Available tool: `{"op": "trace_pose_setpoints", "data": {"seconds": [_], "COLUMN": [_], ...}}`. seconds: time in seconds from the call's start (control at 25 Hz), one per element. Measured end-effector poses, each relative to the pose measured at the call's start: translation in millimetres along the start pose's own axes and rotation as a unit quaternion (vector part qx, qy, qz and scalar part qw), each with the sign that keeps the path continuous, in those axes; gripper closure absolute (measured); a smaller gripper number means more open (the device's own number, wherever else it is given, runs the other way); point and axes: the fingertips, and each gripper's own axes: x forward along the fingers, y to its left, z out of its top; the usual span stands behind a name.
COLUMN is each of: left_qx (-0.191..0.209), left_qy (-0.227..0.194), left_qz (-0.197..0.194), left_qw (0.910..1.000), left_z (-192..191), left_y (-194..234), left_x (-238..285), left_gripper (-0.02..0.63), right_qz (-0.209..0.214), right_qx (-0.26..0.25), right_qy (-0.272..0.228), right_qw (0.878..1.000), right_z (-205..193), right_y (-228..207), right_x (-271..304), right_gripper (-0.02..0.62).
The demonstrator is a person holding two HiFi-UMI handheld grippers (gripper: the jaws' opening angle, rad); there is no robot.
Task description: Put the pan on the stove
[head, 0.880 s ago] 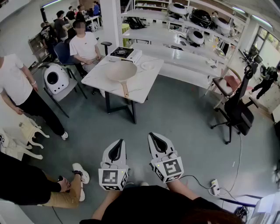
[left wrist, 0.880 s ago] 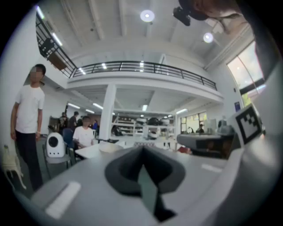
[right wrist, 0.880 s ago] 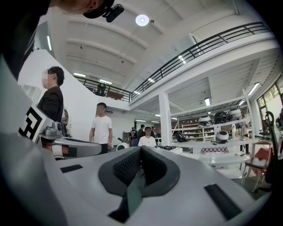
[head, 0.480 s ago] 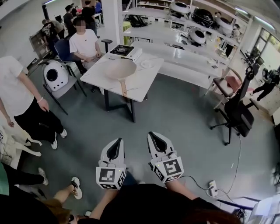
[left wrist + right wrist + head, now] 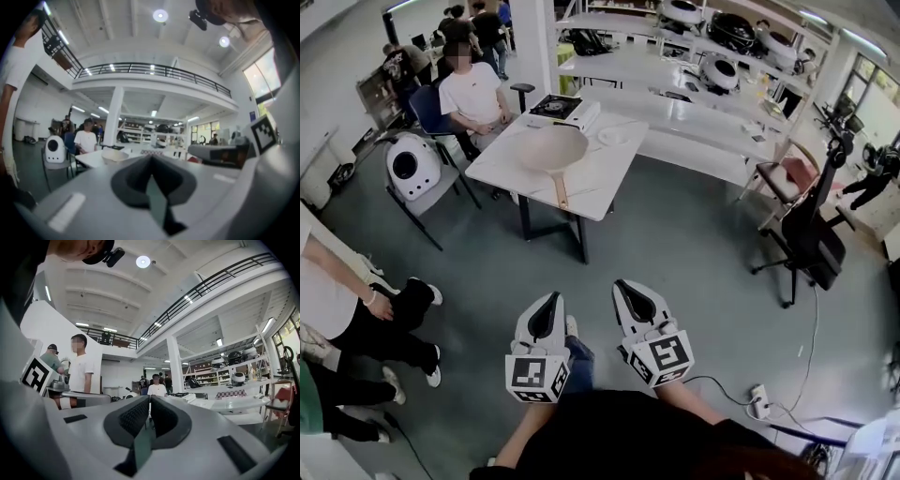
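A beige pan point(image 5: 555, 150) with a wooden handle lies on a white table point(image 5: 591, 187) far ahead, its handle pointing toward me. A portable gas stove point(image 5: 558, 109) sits at the table's far end, just beyond the pan. My left gripper point(image 5: 549, 305) and right gripper point(image 5: 622, 290) hang side by side over the grey floor, well short of the table, both shut and empty. In the left gripper view the pan point(image 5: 115, 155) shows small on the table beyond the closed jaws. The right gripper view shows the stove point(image 5: 180, 395) far off.
A seated person point(image 5: 471, 98) is at the table's far left, beside a white round-bodied device point(image 5: 412, 167). Standing people crowd the left edge point(image 5: 347, 309). A black office chair point(image 5: 806, 239) stands at right, a power strip and cable point(image 5: 759, 398) lie on the floor, and long white benches point(image 5: 694, 122) stand behind.
The view has shifted slightly toward the table. People at the left have moved: the standing person stepped closer to the lower left. Both grippers stay shut and low.
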Motion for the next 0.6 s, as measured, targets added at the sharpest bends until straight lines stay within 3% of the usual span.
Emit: {"op": "trace_pose_setpoints", "data": {"seconds": [0.36,0.6], "left_qx": [-0.006,0.003], "left_qy": [-0.011,-0.001], "left_qz": [-0.008,-0.043], "left_qw": [0.9999,0.9991], "left_z": [-13,-4], "left_y": [58,108], "left_x": [69,145], "left_gripper": [0.597,0.597], "right_qz": [0.007,0.007], "right_qx": [-0.02,-0.034], "right_qy": [-0.003,0.013], "right_qw": [1.0,0.999], "right_z": [-18,-25], "right_y": [-23,-51], "right_x": [77,167], "right_gripper": [0.572,0.572]}}
